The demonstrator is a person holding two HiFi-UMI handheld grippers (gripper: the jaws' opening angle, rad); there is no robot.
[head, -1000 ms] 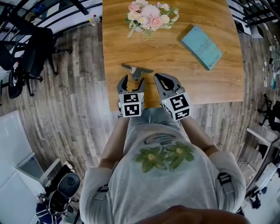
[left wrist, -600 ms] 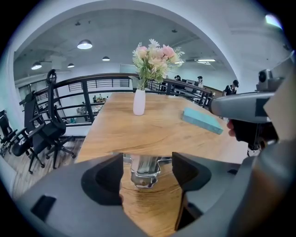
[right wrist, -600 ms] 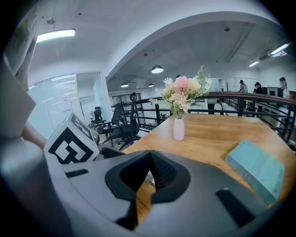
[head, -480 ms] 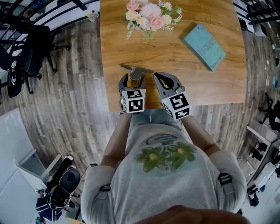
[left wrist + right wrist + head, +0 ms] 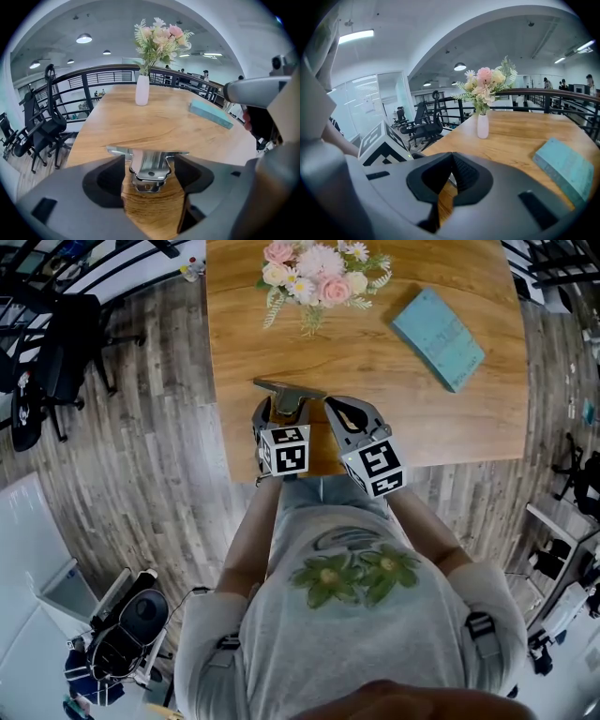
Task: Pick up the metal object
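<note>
metal t-shaped bracket (image 5: 150,168) lies flat near the wooden surface's (image 5: 375,381) front edge. left hand-held gripper (image 5: 280,412) straddles its stem, jaws apart, just beside each side. right hand-held gripper (image 5: 450,154) clenched, empty, alongside.

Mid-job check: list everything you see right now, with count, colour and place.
table: one, brown wood, centre of the head view
metal object: one, silver, T-shaped, lying near the table's near edge
flowers in vase: one bunch, pink and white in a white vase, far side of the table
book: one, teal, lying flat at the table's right
office chairs: at least two, black, on the floor left of the table
left gripper: one, grey, jaws close on either side of the metal object's stem; contact unclear
right gripper: one, grey, jaws together, empty, beside the left one
</note>
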